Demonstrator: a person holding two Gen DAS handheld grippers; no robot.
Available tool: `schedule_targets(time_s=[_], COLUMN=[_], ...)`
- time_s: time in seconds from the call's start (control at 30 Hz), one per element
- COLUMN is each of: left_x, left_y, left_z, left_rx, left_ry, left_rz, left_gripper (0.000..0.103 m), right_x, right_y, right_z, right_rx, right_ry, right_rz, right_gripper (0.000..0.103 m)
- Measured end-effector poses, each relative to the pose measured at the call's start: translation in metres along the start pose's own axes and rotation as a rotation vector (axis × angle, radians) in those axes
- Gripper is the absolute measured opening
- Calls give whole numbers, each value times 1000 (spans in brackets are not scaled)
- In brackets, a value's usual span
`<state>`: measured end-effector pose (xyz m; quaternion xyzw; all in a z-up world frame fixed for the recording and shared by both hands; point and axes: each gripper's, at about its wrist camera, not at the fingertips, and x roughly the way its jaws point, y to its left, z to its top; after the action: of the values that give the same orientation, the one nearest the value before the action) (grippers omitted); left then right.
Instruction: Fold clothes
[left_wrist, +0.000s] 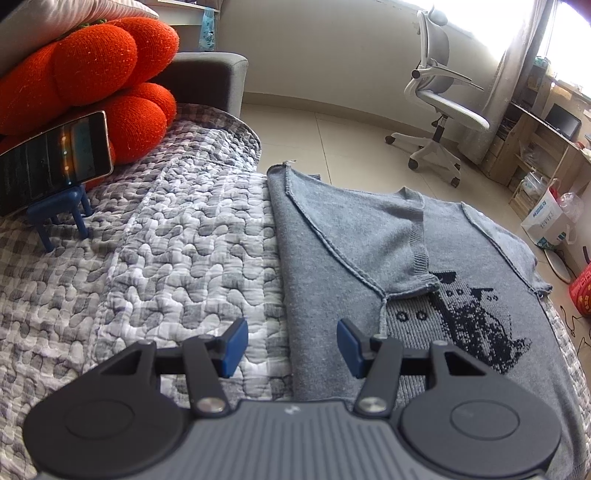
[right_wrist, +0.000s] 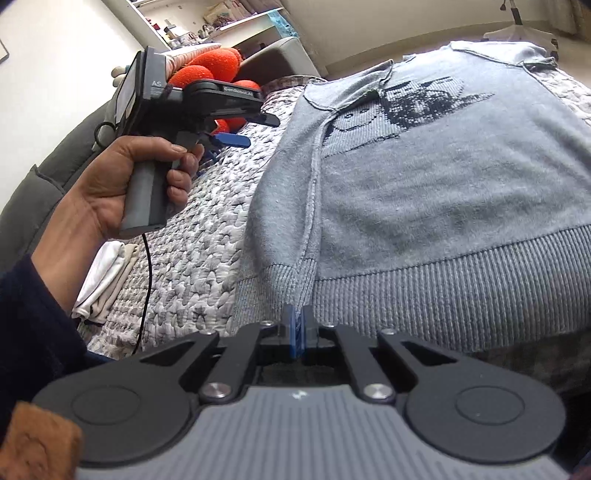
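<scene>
A grey knit sweater (left_wrist: 369, 229) with a dark animal pattern lies flat, front up, on the quilted bed cover (left_wrist: 166, 240). Its left side and sleeve are folded over onto the front. My left gripper (left_wrist: 292, 347) is open and hovers just above the sweater's folded left edge, nothing between its blue pads. In the right wrist view the sweater (right_wrist: 424, 177) fills the frame, ribbed hem nearest. My right gripper (right_wrist: 297, 332) is shut on the hem where the folded sleeve cuff ends. A hand holds the left gripper (right_wrist: 255, 129) in the air over the quilt, to the sweater's left.
An orange plush cushion (left_wrist: 92, 70) and a phone (left_wrist: 55, 158) on a small blue stand sit at the bed's far left. A grey sofa arm (left_wrist: 207, 77) is behind. A white office chair (left_wrist: 439, 110), shelves and bags stand on the floor beyond. Folded white cloth (right_wrist: 107, 273) lies left.
</scene>
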<state>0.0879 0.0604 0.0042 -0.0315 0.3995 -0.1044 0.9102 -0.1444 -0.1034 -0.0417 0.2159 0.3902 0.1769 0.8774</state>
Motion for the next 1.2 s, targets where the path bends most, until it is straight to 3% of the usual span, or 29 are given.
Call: schedule_targets(time_s=[0.17, 0.27, 0.3, 0.33, 0.4, 0.43, 0.67, 0.73, 0.93, 1.0, 1.07, 1.2], left_x=[3, 2, 2, 2, 4, 5, 8, 8, 11, 13, 16, 18], left_y=[-1, 1, 2, 2, 2, 2, 4, 6, 9, 9, 10, 12], left_z=[0, 0, 1, 1, 2, 2, 4, 5, 8, 8, 8, 9], left_rx=[22, 16, 14, 14, 13, 11, -2, -7, -25, -25, -25, -30], left_ry=[8, 7, 6, 6, 7, 9, 13, 12, 15, 18, 23, 27], left_rz=[22, 21, 20, 20, 21, 22, 23, 24, 20, 22, 25, 32], left_gripper=[55, 55, 55, 55, 55, 55, 55, 55, 55, 55, 55, 55], right_x=[1, 6, 12, 18, 29, 34, 73, 85, 118, 124, 127, 123], right_y=[4, 9, 8, 7, 5, 4, -2, -5, -9, -5, -1, -1], right_z=[-1, 13, 23, 33, 54, 64, 135, 151, 154, 151, 151, 155], right_rx=[-33, -101, -114, -127, -152, -165, -256, -274, -299, -335, -374, -357], right_ry=[35, 64, 69, 74, 85, 90, 125, 144, 199, 205, 193, 162], right_rz=[5, 12, 15, 18, 24, 27, 49, 50, 21, 0, -25, -50], right_gripper=[2, 7, 16, 16, 48, 49, 49, 43, 26, 11, 4, 3])
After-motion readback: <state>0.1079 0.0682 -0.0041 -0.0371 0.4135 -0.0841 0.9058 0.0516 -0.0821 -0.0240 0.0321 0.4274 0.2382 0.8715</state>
